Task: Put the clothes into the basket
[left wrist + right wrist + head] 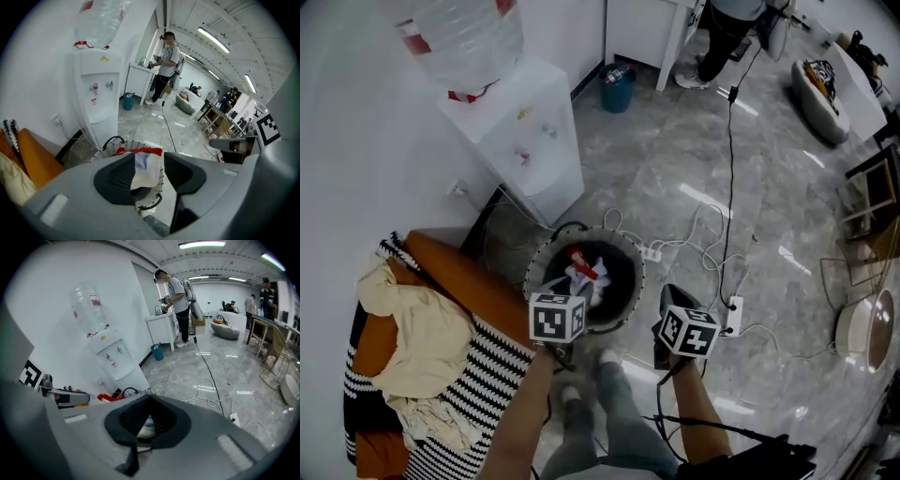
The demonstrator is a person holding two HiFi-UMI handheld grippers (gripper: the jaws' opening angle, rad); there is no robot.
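Note:
A round wire basket [538, 268] stands on the floor in front of my feet. A red, white and blue garment [584, 270] lies in it. My left gripper [575, 298] hangs over the basket's near rim with its jaws wide open. In the left gripper view the garment [146, 168] shows in the gap beside the left pad, clear of the right one, above the basket [108, 145]. My right gripper [671, 302] is just right of the basket, its jaws shut with the tips meeting [149, 397]. More cream clothes [417, 337] lie on the sofa at the left.
An orange sofa [459, 277] with a striped blanket [478, 384] fills the lower left. A white water dispenser [530, 141] stands behind the basket. A power strip [733, 314] and cables trail over the grey floor to the right. My shoes [572, 394] are close below the basket.

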